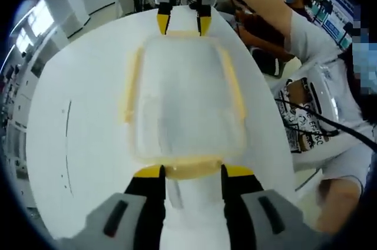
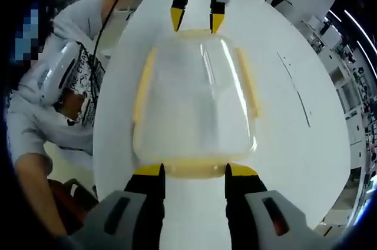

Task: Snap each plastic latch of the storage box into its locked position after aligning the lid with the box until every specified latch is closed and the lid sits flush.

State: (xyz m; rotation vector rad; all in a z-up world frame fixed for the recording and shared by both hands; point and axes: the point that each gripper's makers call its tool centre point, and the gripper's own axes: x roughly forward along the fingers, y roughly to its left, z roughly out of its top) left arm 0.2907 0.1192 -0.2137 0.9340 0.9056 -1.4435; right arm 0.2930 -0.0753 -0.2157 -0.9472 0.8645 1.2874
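While the storage box (image 1: 185,111) sits near the middle of the white table (image 1: 76,144), both grippers face each other across it, one at each short end. Left gripper (image 1: 192,171), seen in the left gripper view: jaws spread, yellow tips set against the near end latch (image 1: 191,167), one tip at each side of it. Right gripper (image 2: 194,170), seen in the right gripper view: jaws spread likewise, tips flanking the yellow latch (image 2: 194,168) at its own end. Whether the tips press the latches or merely touch them, I cannot tell.

Each gripper shows at the top of the other's view, open, tips at the far end of the box.

Edges: bare tabletop lies wide on both long sides of the box. The table edge runs close behind the right gripper, where a person (image 2: 59,102) in a pale printed shirt stands against the table's side. A black cable (image 1: 318,123) hangs across the shirt.

Box: clear lid (image 2: 197,94) lies on a yellow-trimmed base; yellow side latches (image 1: 131,82) run along both long sides. Contents not discernible through the cloudy plastic.
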